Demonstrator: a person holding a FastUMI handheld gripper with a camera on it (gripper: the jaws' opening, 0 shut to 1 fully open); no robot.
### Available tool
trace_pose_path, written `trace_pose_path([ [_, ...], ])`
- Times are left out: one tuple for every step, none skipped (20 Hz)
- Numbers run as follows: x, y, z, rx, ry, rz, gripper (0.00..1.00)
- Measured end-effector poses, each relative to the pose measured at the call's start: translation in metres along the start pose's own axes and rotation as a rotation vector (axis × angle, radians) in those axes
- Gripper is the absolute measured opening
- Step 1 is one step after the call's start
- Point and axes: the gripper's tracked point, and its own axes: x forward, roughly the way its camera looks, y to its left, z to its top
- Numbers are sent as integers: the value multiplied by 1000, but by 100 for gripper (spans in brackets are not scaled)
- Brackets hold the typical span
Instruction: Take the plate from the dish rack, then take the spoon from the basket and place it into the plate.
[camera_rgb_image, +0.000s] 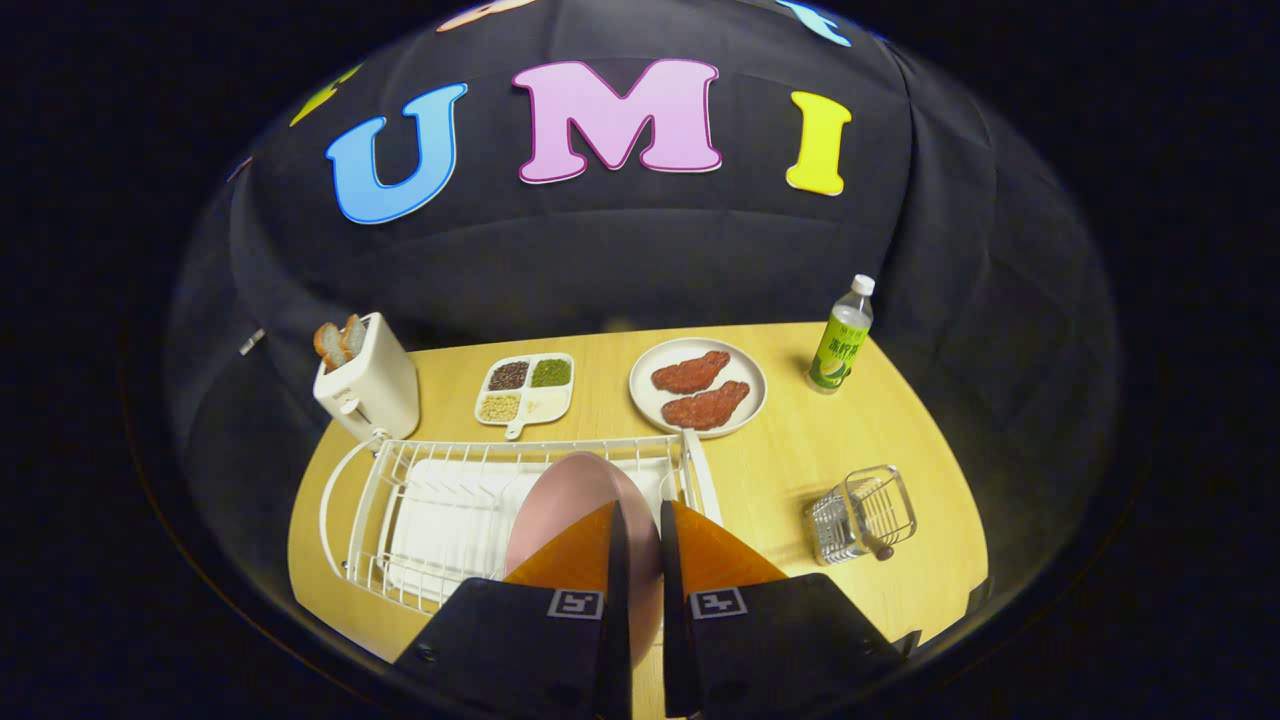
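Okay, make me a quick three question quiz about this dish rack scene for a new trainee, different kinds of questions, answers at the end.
1. True or false: the gripper has its two fingers closed on the rim of the pink plate.
2. Multiple choice: What stands just beyond the white dish rack, next to the toaster? A) a kettle B) a divided tray of grains C) a frying pan
3. Fill in: the wire basket sits on the table, on the side of the dish rack nearer the ______.

Key: 1 true; 2 B; 3 bottle
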Motion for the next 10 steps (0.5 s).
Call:
trace_pose_path([
  [-7, -5, -7, 15, 6, 27, 14],
  [-14, -7, -14, 30, 14, 54, 14],
  [-23, -7, -21, 50, 16, 92, 14],
  [-31, -9, -29, 62, 23, 122, 14],
  [-41, -11, -38, 75, 31, 155, 14],
  [-49, -12, -47, 90, 42, 184, 14],
  [-57, -15, -58, 106, 53, 205, 14],
  [-66, -18, -71, 121, 69, 220, 14],
  [-70, -22, -84, 130, 83, 234, 14],
  [-74, -25, -96, 133, 92, 243, 14],
])
